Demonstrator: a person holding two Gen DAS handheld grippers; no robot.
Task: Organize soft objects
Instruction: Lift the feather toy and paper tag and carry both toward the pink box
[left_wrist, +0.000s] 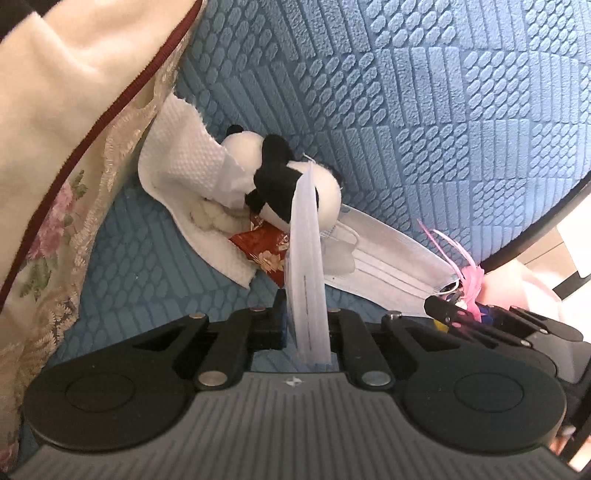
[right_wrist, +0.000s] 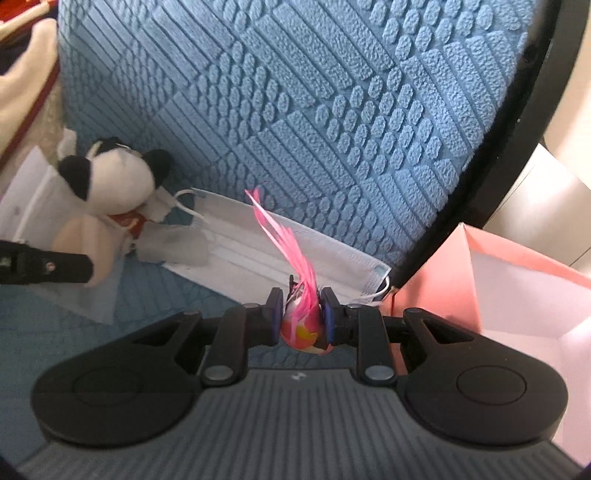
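My left gripper (left_wrist: 306, 314) is shut on a white face mask (left_wrist: 304, 236), seen edge-on and rising towards a panda plush (left_wrist: 280, 177). The panda lies on the blue textured seat (left_wrist: 424, 110), over a red embroidered pouch (left_wrist: 262, 251) and beside a white dimpled cloth (left_wrist: 184, 162). A second face mask (right_wrist: 277, 251) lies flat along the seat back. My right gripper (right_wrist: 301, 314) is shut on a pink feathered toy (right_wrist: 299, 321), its feathers sticking up over that mask. This gripper also shows at the right edge of the left wrist view (left_wrist: 454, 310).
A floral cushion with a dark red trim (left_wrist: 55, 221) leans in at the left. A pink box with a white inside (right_wrist: 517, 288) stands to the right of the seat, past its black frame (right_wrist: 498, 166). In the right wrist view the panda (right_wrist: 110, 184) lies at the far left.
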